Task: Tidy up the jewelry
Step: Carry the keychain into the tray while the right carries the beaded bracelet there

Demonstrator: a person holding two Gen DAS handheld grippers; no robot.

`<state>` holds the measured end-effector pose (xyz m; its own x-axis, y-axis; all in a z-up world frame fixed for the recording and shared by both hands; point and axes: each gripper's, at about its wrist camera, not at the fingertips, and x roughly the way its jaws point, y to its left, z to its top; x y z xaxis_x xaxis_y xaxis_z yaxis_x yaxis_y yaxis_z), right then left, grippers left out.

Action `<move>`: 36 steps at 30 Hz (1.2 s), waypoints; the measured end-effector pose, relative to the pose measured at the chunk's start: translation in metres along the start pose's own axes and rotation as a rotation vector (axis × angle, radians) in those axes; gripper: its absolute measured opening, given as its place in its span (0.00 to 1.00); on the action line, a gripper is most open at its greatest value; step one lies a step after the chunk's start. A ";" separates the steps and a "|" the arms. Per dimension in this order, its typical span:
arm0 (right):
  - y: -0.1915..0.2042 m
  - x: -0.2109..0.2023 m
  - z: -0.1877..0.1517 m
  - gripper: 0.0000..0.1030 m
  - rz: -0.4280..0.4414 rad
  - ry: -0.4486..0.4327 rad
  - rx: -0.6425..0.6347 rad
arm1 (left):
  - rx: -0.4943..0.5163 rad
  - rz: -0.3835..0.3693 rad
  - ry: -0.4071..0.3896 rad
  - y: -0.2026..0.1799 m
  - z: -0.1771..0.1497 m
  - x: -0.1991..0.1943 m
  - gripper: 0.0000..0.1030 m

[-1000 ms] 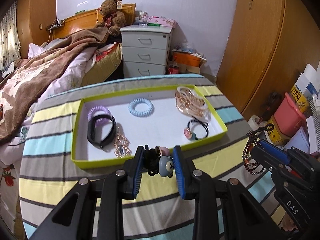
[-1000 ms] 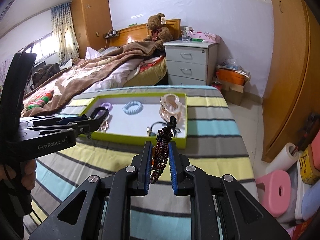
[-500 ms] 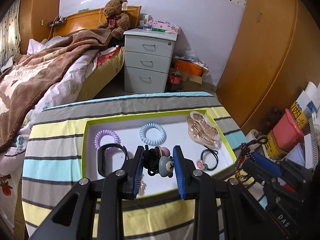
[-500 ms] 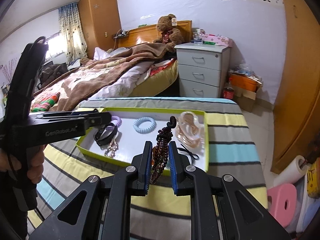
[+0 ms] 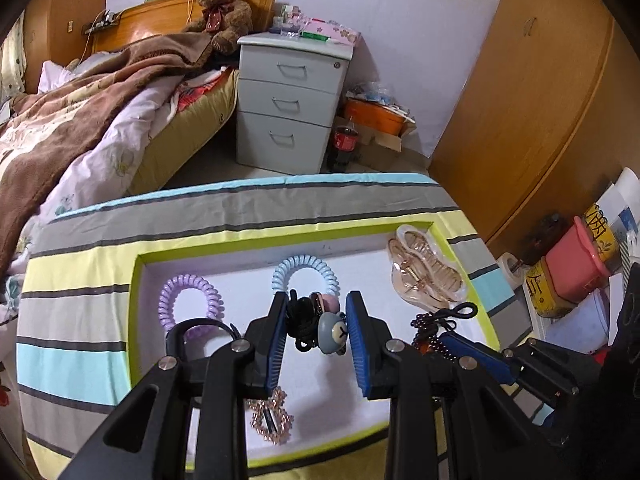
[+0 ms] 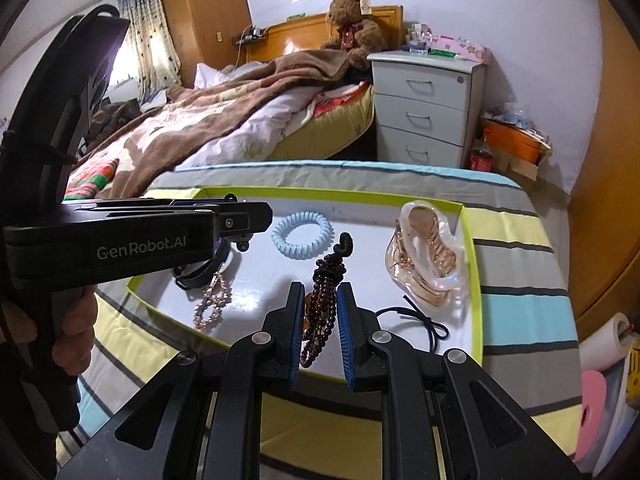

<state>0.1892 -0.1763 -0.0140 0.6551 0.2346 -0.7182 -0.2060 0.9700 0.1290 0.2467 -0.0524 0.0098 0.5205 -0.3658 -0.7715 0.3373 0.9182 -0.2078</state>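
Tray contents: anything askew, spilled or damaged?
Nothing stands out. The tray sits flat, with the blue coil tie, clear claw clip and rhinestone piece loose inside. The bear hair tie and bead bracelet are held above it, intact.
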 end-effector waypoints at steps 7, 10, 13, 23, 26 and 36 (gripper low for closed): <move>0.001 0.019 0.000 0.16 -0.006 0.035 -0.004 | 0.002 0.025 0.027 0.003 -0.004 0.017 0.30; 0.001 0.023 0.000 0.16 -0.009 0.042 -0.002 | -0.001 0.031 0.044 0.004 -0.006 0.024 0.30; 0.003 0.027 0.001 0.16 -0.018 0.047 -0.010 | -0.001 0.037 0.052 0.005 -0.008 0.029 0.30; 0.004 0.033 0.000 0.16 -0.060 0.052 -0.038 | -0.011 0.044 0.067 0.009 -0.012 0.035 0.30; 0.004 0.034 0.000 0.16 -0.067 0.052 -0.041 | -0.016 0.043 0.071 0.009 -0.012 0.036 0.30; 0.003 0.035 -0.002 0.16 -0.079 0.048 -0.043 | -0.019 0.044 0.078 0.008 -0.014 0.041 0.31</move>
<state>0.2104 -0.1657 -0.0398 0.6352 0.1529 -0.7571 -0.1863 0.9816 0.0419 0.2599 -0.0583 -0.0315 0.4718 -0.3129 -0.8243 0.3006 0.9360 -0.1833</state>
